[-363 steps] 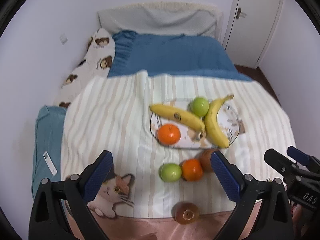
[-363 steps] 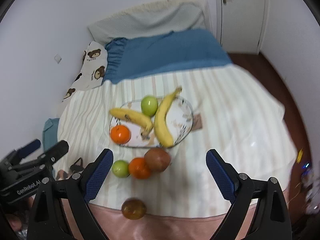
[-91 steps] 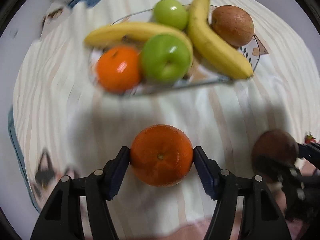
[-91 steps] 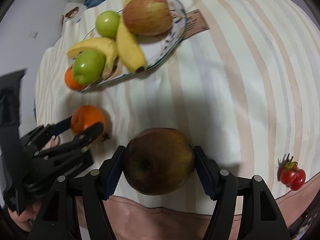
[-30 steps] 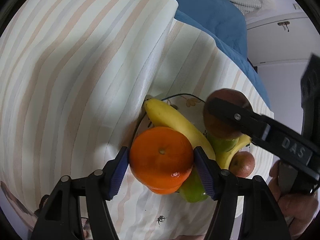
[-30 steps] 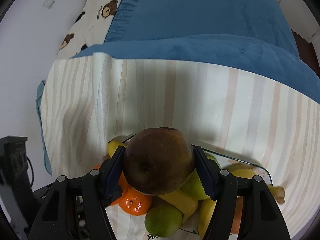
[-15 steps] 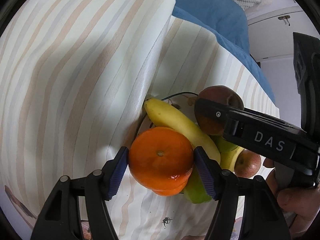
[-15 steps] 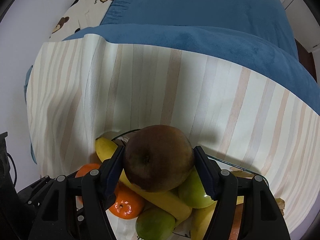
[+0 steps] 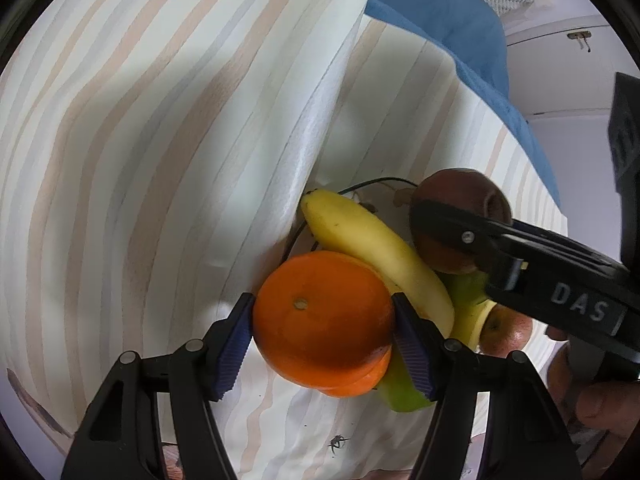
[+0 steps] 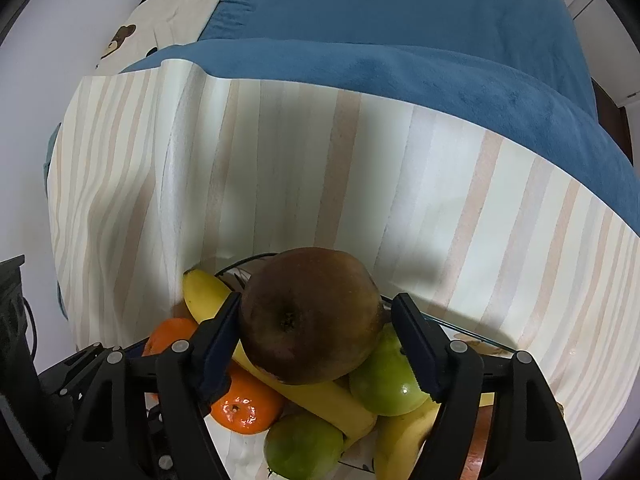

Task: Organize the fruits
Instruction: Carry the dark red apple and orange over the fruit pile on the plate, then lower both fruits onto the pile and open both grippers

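Observation:
My left gripper (image 9: pixel 323 322) is shut on an orange (image 9: pixel 320 314) and holds it over the near left edge of the glass plate (image 10: pixel 472 332). Under it lies a second orange (image 10: pixel 246 406). My right gripper (image 10: pixel 316 324) is shut on a brown apple (image 10: pixel 310 314) and holds it above the piled fruit; it shows in the left wrist view too (image 9: pixel 460 224). The plate carries a banana (image 9: pixel 372 248), two green apples (image 10: pixel 388 380) (image 10: pixel 302 448), a second banana (image 10: pixel 404 436) and a red apple (image 9: pixel 506 330).
The plate sits on a striped cream cloth (image 10: pixel 280 160) spread over a bed. A blue blanket (image 10: pixel 400 32) lies beyond it, with a bear-print pillow (image 10: pixel 168 12) at the far left. A fold in the cloth (image 9: pixel 316 120) rises next to the plate.
Both grippers have moved a little lower and closer over the plate with their fruit still held. The brown apple now sits nearer the banana.

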Demonstrator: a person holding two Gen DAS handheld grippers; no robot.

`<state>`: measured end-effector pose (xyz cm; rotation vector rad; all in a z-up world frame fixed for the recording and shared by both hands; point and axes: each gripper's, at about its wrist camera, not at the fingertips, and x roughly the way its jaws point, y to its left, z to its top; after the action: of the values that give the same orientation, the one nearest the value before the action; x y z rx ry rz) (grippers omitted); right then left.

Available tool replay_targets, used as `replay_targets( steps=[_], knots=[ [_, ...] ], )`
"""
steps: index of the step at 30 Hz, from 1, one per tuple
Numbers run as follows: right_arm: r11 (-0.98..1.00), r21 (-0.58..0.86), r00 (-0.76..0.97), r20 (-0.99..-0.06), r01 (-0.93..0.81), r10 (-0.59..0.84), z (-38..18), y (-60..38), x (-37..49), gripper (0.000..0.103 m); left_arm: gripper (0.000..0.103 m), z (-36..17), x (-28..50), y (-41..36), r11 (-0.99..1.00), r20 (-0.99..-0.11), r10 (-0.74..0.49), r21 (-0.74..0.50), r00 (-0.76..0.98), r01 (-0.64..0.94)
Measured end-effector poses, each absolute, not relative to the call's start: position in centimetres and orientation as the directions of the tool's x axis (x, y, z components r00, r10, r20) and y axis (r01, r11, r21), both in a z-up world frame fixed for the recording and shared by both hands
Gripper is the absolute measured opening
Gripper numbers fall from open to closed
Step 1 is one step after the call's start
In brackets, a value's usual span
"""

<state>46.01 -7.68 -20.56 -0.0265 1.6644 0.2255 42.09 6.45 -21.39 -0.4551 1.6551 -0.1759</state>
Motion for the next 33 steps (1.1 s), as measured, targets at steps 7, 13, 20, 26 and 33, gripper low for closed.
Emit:
replay_targets(
  steps=[7,13,20,26,33],
  knots=[
    [0.973,0.166,-0.09,-0.984,-0.162,0.153,-20.3,-7.8,45.7,0.07,0.063,-19.4,41.1,5.7,0.94,-0.949,-0.315,-0.313,0.012,-0.137],
    [0.966,0.131,-0.085,-0.99,-0.222,0.115,-19.9,-6.9,45.5,0.07,0.063,-16.3,40.1,3.0,0.91,-0.91,-0.411,-0.414,0.054,-0.04],
    [0.963,0.17,-0.158,-0.978,-0.208,0.138,-20.3,-7.3,46.9,0.07,0.064,-19.6,40.1,0.3,0.849,-0.849,-0.527,-0.525,-0.04,-0.055],
    [0.953,0.169,-0.203,-0.972,-0.253,0.118,-20.7,-6.7,47.4,0.071,0.065,-20.6,40.4,0.9,0.817,-0.817,-0.573,-0.563,-0.064,-0.122],
    [0.953,0.142,-0.221,-0.972,-0.268,0.083,-21.0,-5.6,47.5,0.075,0.065,-20.5,40.1,0.5,0.822,-0.824,-0.562,-0.548,-0.069,-0.154]
  ],
)
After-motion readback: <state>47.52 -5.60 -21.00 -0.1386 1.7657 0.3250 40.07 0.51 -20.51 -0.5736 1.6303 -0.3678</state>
